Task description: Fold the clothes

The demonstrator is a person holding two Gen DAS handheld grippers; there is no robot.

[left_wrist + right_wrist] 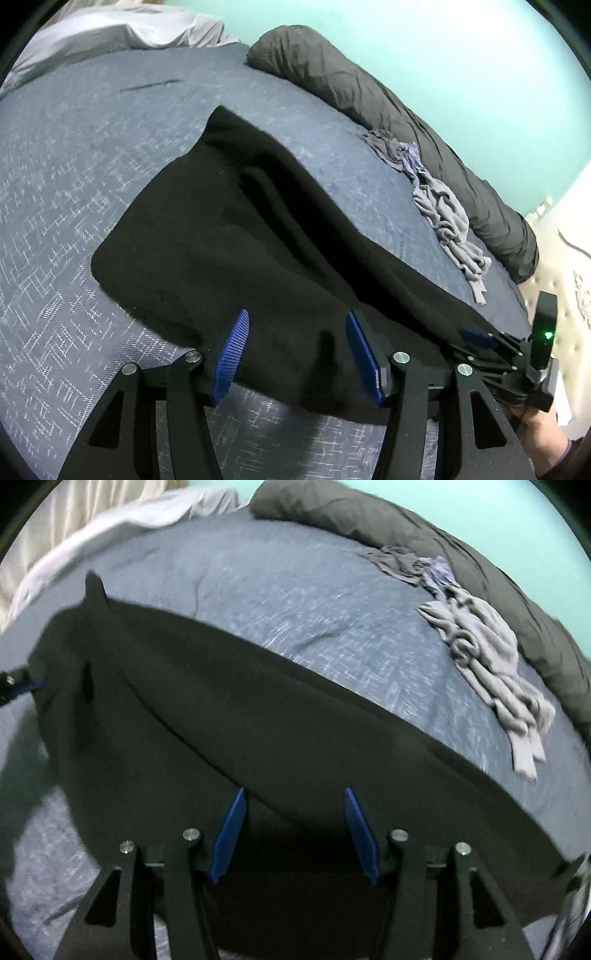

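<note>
Two blue ribbed pads of the left gripper (297, 354) sit nearest the left wrist camera, spread wide apart, with the near hem of one black garment (229, 236) lying between them but not pinched. That garment is the only dark piece of clothing laid out; it stretches across the blue patterned bed cover (74, 155) from the near edge toward the far side, with long creases running down its middle. In the right wrist view the right gripper (293, 832) also has its two blue pads well apart, the same black garment (258, 720) spread beneath and ahead of them, nothing clamped. From the left wrist camera, the right gripper (476, 338) shows low at the right edge of the cloth, one green light glowing on its body, a person's hand (543, 432) behind it; its jaw state cannot be told from there. One crumpled grey garment (443, 206) lies well apart from the black one, just beside one long dark grey rolled duvet (388, 103) along the teal wall. One pale sheet (110, 29) is bunched at the far corner.
</note>
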